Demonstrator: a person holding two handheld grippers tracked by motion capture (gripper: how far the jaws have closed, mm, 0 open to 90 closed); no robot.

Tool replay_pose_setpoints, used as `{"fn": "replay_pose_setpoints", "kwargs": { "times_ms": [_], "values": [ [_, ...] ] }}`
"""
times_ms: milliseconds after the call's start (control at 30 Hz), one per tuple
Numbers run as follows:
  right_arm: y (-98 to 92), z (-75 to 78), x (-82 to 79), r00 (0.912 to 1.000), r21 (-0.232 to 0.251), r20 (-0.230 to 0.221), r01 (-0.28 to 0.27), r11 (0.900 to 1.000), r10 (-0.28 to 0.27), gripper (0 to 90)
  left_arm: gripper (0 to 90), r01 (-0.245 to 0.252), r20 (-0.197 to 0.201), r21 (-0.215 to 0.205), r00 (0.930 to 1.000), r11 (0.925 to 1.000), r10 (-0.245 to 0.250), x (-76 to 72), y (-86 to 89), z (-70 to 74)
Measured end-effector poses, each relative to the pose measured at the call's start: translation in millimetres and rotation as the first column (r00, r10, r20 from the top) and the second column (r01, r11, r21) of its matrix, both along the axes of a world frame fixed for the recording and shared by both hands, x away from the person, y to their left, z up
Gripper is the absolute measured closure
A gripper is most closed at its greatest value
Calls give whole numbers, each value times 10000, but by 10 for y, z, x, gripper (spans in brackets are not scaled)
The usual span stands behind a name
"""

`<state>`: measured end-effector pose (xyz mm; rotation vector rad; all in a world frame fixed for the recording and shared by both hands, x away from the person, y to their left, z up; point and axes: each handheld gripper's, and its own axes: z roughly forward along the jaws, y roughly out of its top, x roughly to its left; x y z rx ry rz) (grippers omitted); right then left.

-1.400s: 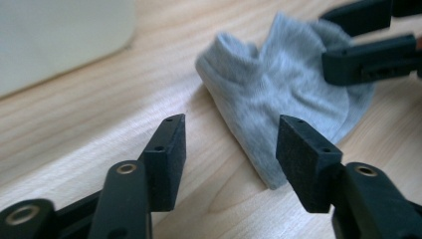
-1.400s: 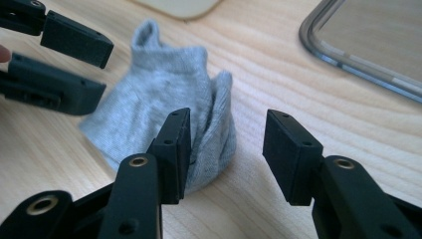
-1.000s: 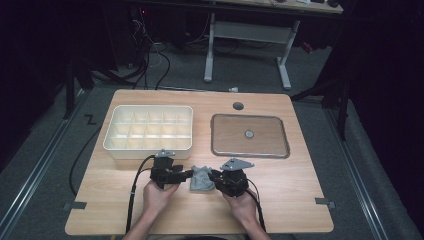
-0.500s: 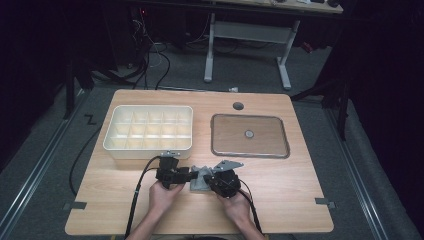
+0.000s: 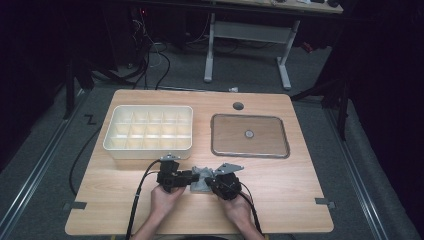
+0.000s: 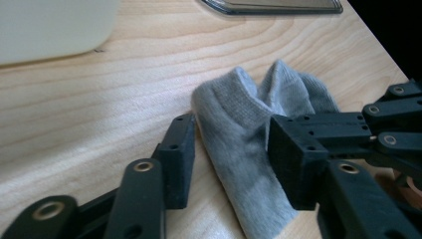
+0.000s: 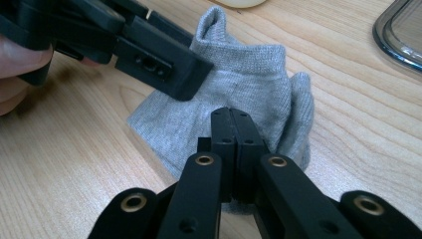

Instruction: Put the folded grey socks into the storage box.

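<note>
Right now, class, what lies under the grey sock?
The grey sock lies straight on the wooden table. Nothing shows beneath its edges, but its folds and the right gripper, shut on it, cover the middle.

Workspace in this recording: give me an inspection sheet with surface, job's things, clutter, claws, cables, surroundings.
Surface: light wooden table, with a round hole near its far edge.
Job's things: grey sock lying crumpled near the front edge, between both claws.
Clutter: white divided box at far left; shallow tray at far right holding one small round thing.
Claws: left claw has its jaws either side of the sock and has just been closing; right claw is pinched shut on the sock's edge.
Cables: a black cable trails from the left claw off the front edge.
Surroundings: dark room, grey floor, a second desk's legs behind.
</note>
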<state>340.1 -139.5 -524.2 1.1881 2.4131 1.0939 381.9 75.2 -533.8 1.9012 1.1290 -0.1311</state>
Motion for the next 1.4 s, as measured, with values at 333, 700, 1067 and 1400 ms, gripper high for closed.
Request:
{"fn": "replay_pose_setpoints", "kwargs": {
  "times_ms": [333,700,1067,1400],
  "values": [
    [-4,-9,-13,10000,56,78,32,10000,-33,900,781,306,639,-11,9975,9995,-305,-65,-43,32],
    [-22,61,-29,9999,487,-117,49,9988,-43,900,811,185,706,528,9973,9984,-222,-123,-56,109],
    [148,189,114,9999,226,115,-98,9997,96,900,813,172,642,903,9977,9958,-230,-155,-15,163],
    [221,72,233,9992,-239,-376,-161,9996,152,900,815,304,701,1122,9968,9932,-385,-167,31,197]
  ]
}}
